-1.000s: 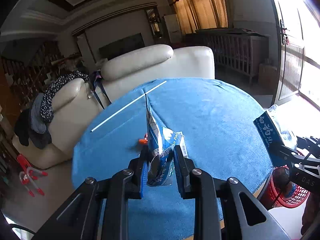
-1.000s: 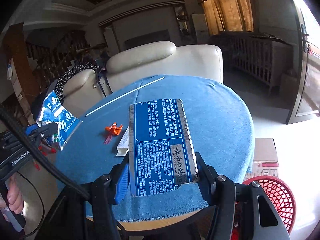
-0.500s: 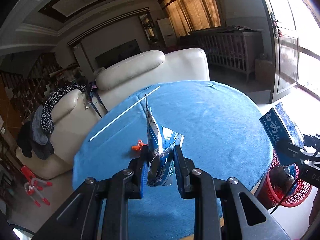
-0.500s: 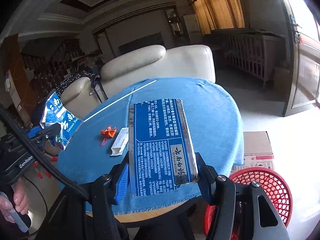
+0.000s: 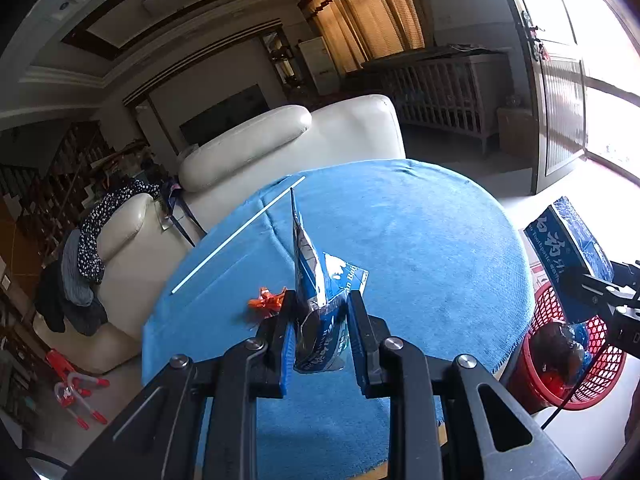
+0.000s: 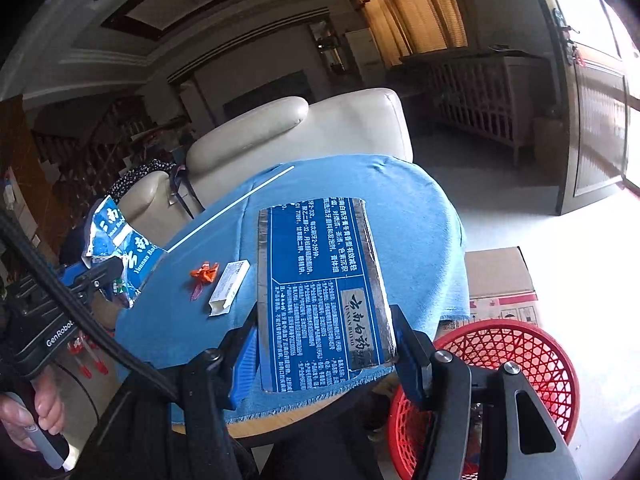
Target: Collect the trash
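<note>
Trash in both grippers: the left gripper [image 5: 320, 322] is clamped tight on a crumpled blue foil wrapper [image 5: 316, 280] that stands up on edge between its pads, while the right gripper [image 6: 326, 354] is closed across the width of a flattened blue toothpaste box [image 6: 320, 292] printed with white text, held above the near edge of the worktop [image 6: 408, 208]. Just to the right and below, a red mesh basket [image 6: 520, 364] sits on the floor beside the round worktop, with dark and blue items already inside it in the left wrist view. On the blue cloth beyond the grippers lie an orange scrap of wrapper [image 6: 205, 272] and, just beside it, a small white carton [image 6: 229, 287]; farther back a long thin white stick [image 5: 236, 236] rests diagonally near the far rim. A cardboard box [image 6: 500, 276] stands on the floor behind the basket. A cream leather sofa [image 5: 280, 140] sits past the worktop, clothes draped over its arm
</note>
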A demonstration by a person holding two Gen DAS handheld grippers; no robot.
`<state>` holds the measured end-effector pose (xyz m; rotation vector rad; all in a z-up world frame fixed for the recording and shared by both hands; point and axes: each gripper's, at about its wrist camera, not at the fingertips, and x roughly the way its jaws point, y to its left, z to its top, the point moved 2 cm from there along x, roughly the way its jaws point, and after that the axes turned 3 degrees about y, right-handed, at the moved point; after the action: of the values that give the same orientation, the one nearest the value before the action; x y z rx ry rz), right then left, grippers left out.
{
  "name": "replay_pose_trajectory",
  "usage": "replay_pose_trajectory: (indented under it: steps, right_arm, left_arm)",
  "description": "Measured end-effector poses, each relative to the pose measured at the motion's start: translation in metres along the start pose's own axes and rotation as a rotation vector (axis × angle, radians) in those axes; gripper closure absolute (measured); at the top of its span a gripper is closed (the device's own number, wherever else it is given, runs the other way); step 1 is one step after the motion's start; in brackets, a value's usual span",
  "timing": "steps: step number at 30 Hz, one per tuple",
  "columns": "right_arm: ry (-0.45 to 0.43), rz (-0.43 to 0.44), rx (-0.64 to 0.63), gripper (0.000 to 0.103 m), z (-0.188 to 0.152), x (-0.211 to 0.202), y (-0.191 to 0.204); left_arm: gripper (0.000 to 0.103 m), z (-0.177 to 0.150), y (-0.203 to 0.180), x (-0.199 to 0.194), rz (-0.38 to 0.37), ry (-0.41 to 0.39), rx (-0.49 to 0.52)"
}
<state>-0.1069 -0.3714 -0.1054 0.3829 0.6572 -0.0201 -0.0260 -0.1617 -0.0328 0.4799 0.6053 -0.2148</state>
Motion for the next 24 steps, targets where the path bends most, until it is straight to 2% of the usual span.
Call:
replay_pose_trajectory:
  steps: [24]
  right_arm:
    - [-0.031,-0.019,0.071,0.042,-0.007,-0.02,-0.022]
  left_arm:
    - [0.078,0.004,-0.015,-0.004,-0.022,-0.011,0.062]
